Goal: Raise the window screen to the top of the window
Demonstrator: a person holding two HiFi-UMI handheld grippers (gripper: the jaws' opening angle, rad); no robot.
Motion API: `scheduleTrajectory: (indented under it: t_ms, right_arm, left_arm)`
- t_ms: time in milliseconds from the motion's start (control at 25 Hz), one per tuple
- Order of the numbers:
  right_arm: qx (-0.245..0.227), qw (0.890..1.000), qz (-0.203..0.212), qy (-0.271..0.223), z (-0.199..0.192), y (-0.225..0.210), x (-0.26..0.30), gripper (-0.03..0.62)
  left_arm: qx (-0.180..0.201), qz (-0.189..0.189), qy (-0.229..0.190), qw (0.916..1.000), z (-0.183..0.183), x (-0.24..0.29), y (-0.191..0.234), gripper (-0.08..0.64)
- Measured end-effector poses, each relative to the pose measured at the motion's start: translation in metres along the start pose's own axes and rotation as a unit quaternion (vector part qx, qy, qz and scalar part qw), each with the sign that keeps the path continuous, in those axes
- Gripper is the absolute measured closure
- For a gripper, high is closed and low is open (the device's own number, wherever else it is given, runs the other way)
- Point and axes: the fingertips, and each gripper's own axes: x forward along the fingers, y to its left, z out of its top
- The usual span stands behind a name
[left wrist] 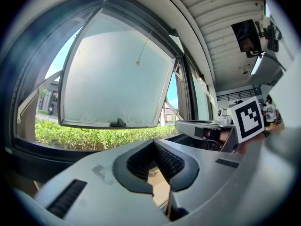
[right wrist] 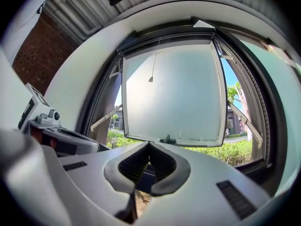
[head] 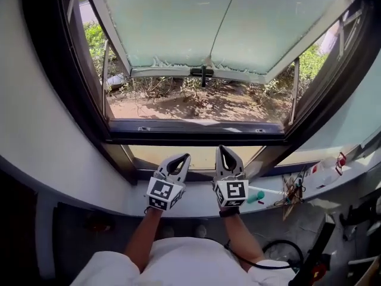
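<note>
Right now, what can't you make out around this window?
Window screen: no mesh shows in any view, so its position is unclear.
Small items on the sill: too small to identify in the head view.
Sill in both gripper views: mostly hidden behind the closed jaws.

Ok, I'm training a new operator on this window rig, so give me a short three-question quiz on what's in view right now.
1. True or false: the left tool grips the sash handle.
2. The frosted sash is: A) closed flat, B) swung outward, C) removed.
3. Fill in: the jaws of the left tool and the right tool are both ___.
Key: 1 false, it is well below the handle and holds nothing; 2 B; 3 shut.
</note>
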Motion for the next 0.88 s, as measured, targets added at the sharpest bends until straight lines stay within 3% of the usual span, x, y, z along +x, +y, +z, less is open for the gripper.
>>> scheduleTrajectory:
  t_ms: [320,600,880]
  right_arm:
    - [0.019,0.998,-0.014,0.056,-0.045,0.009,-0.035,0.601]
    - [0.030,0.995,-0.038,0.085,-0.060,0.027,-0.054,0.601]
    - [0.007,0.994,-0.041,0.097,-0.054,0.040,-0.074,0.601]
  left_arm:
    - [-0.019,0.018,0.026,0.9993,-0.039,-0.030,-0.003,0.558]
    - [-0.025,0.004,0.020,0.9995,-0.031,-0.057,-0.003,0.558]
    - [-0.036,0.000,0.007,0.9993,-0.022,-0.082,-0.010,0.558]
